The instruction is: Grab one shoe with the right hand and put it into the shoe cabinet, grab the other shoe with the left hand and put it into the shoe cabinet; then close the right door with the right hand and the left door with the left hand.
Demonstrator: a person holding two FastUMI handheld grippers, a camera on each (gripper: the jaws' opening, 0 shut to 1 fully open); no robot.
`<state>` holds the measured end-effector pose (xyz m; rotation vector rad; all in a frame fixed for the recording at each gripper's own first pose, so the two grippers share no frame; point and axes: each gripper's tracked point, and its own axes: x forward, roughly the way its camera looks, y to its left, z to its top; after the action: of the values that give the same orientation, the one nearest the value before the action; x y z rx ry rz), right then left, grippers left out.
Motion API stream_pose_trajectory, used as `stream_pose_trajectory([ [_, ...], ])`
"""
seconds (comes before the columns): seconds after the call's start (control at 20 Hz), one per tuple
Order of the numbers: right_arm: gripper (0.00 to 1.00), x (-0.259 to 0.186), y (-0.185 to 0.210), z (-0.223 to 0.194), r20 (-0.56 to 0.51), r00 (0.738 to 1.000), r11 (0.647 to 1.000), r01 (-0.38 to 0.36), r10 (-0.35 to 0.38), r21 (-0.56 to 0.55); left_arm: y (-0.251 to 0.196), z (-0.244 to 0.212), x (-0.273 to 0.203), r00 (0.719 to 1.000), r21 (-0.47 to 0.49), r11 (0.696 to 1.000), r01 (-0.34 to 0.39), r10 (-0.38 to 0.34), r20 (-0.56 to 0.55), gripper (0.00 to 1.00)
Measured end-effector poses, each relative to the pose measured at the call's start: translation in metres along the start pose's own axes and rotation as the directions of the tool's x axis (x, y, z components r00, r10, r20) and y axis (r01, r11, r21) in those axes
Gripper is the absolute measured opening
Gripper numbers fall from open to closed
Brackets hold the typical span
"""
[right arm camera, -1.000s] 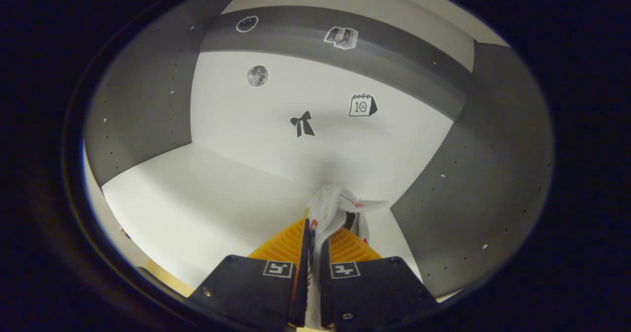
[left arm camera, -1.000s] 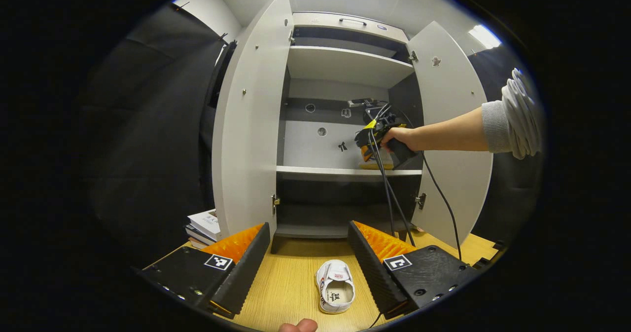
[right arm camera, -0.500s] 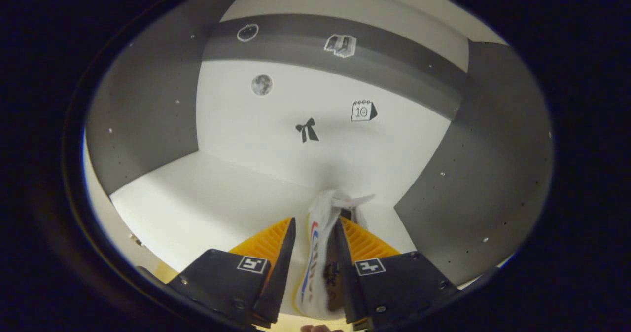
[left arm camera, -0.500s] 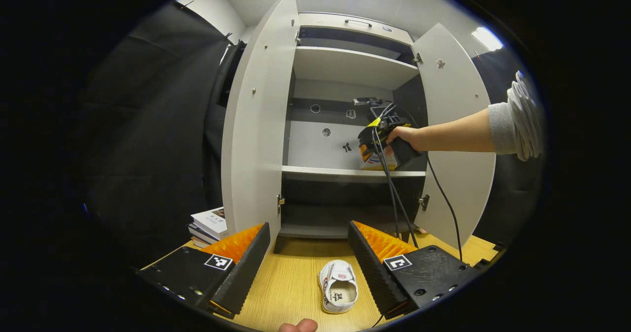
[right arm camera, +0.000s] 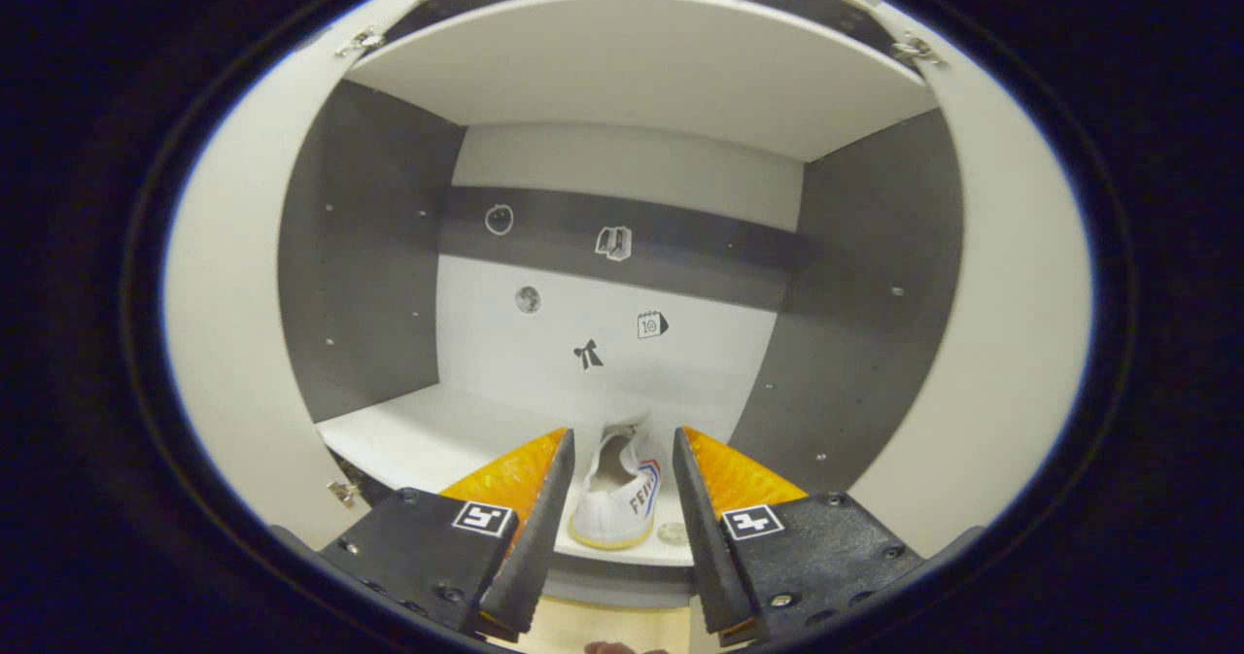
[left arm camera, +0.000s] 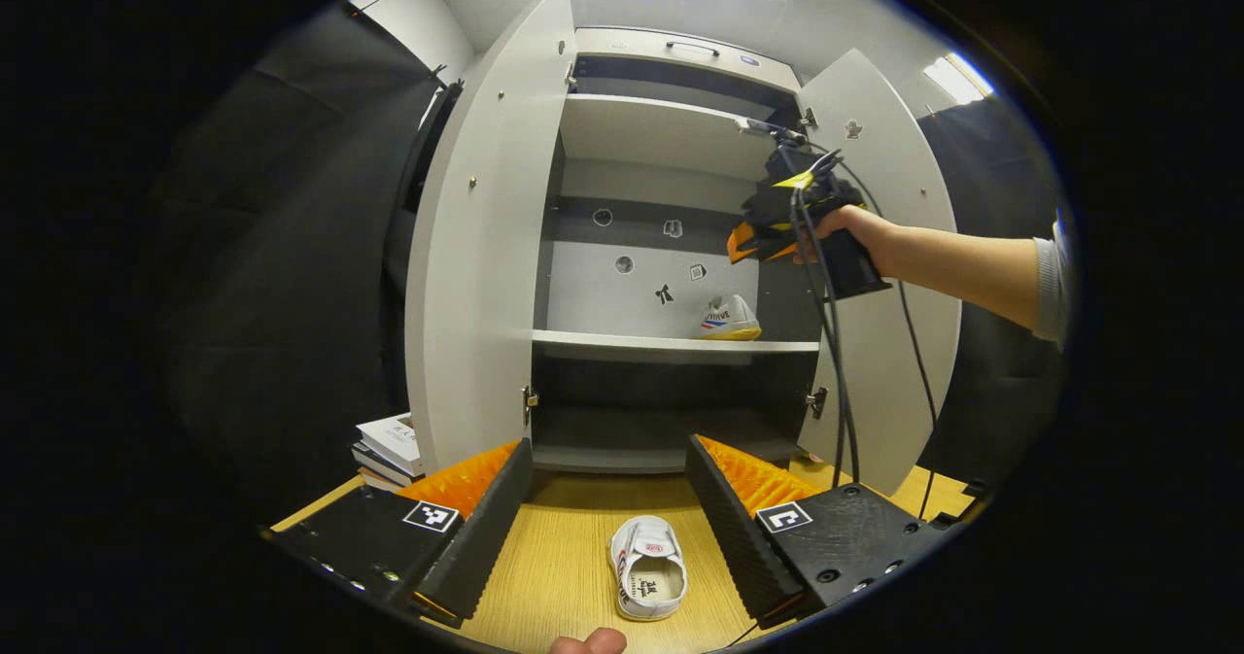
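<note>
Two shoes are showing: one shoe on the shelf point(left arm camera: 728, 319) point(right arm camera: 615, 491), one shoe on the table point(left arm camera: 647, 567); two cabinet doors are standing open, the left door point(left arm camera: 481, 236) and the right door point(left arm camera: 880, 314); two grippers, the left gripper point(left arm camera: 607, 518) and the right gripper point(right arm camera: 610, 499) point(left arm camera: 753, 243); five stickers point(right arm camera: 587, 353) are dotting the back wall; one stack of books point(left arm camera: 389, 440) is lying beside the cabinet.

stickers point(right arm camera: 587, 354) on the cabinet's back wall — too small to tell — books point(left arm camera: 389, 440) half behind the left door point(left arm camera: 481, 236)
</note>
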<state>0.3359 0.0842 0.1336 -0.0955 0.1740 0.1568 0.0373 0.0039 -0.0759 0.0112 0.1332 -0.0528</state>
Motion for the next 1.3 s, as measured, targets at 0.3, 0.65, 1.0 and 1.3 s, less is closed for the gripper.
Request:
stream_pose_trajectory([
  [0.3, 0.65, -0.097, 0.007, -0.051, 0.104, 0.995, 1.000, 0.012, -0.013, 0.012, -0.008, 0.005, -0.005, 1.000, 0.012, 1.000, 0.016, -0.016, 0.009, 0.95],
  [0.65, 0.67, -0.185, 0.012, -0.117, 0.179, 0.981, 0.997, 0.077, -0.078, 0.017, -0.023, 0.003, -0.015, 0.999, 0.031, 0.999, 0.040, -0.040, 0.006, 0.95],
  [1.0, 0.69, -0.239, 0.013, -0.214, 0.180, 0.970, 0.983, 0.146, -0.165, 0.114, -0.039, -0.014, -0.021, 0.998, 0.027, 0.998, 0.061, -0.060, -0.027, 0.95],
  [1.3, 0.79, -0.265, 0.009, -0.260, 0.121, 0.979, 0.968, 0.138, -0.166, 0.211, -0.027, -0.072, -0.013, 0.986, 0.074, 0.997, 0.032, -0.019, -0.164, 0.95],
])
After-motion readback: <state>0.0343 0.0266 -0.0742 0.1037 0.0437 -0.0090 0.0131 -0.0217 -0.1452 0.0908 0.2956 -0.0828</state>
